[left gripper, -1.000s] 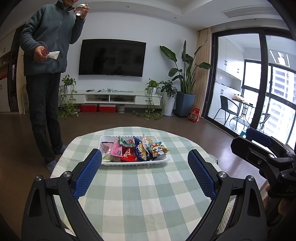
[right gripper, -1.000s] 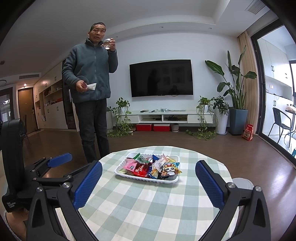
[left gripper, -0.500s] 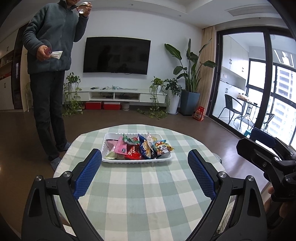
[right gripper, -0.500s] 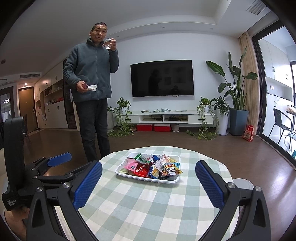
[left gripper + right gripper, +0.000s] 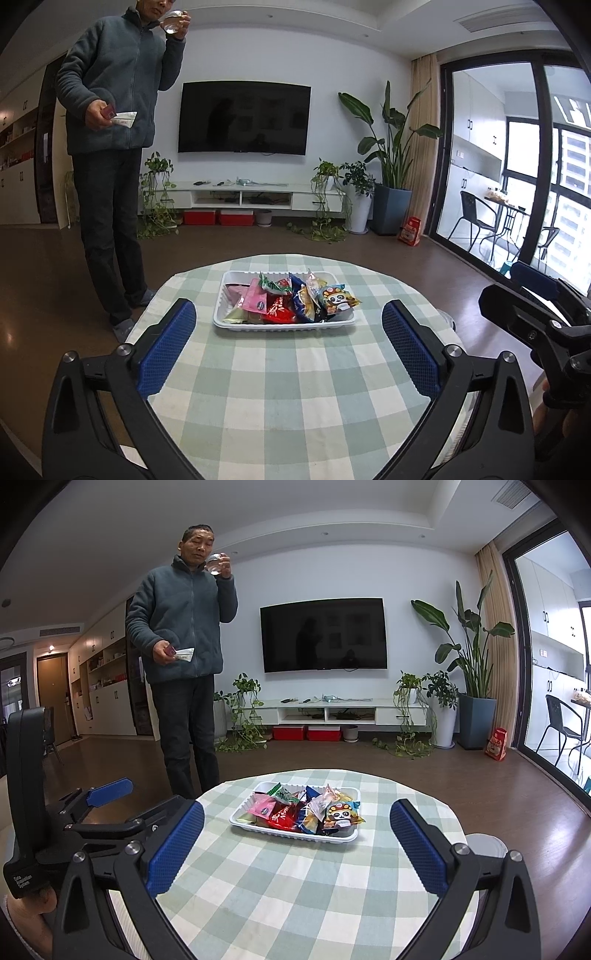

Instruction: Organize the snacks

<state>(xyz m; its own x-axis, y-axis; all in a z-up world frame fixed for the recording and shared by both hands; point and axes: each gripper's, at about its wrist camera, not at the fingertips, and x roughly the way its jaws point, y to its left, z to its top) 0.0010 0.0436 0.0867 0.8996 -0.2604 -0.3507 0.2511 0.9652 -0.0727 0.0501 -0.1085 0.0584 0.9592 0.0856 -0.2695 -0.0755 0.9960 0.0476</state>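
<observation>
A white tray (image 5: 236,325) holding several colourful snack packets (image 5: 280,312) sits at the far middle of a round table with a green checked cloth (image 5: 280,398). It also shows in the right wrist view (image 5: 240,821), with a panda packet (image 5: 341,814) at its right end. My left gripper (image 5: 288,343) is open and empty, short of the tray above the cloth. My right gripper (image 5: 295,840) is open and empty, also short of the tray. The right gripper shows at the right edge of the left wrist view (image 5: 532,314).
A man in a grey fleece (image 5: 114,110) stands at the table's far left, drinking from a glass. Behind are a wall TV (image 5: 243,118), a low white cabinet (image 5: 243,199), potted plants (image 5: 388,177) and glass doors on the right. A white stool (image 5: 484,843) is by the table's right edge.
Both grippers have tilted upward slightly, so the tray sits lower in both views. The man has lowered his head toward the glass. Both grippers stay open.
</observation>
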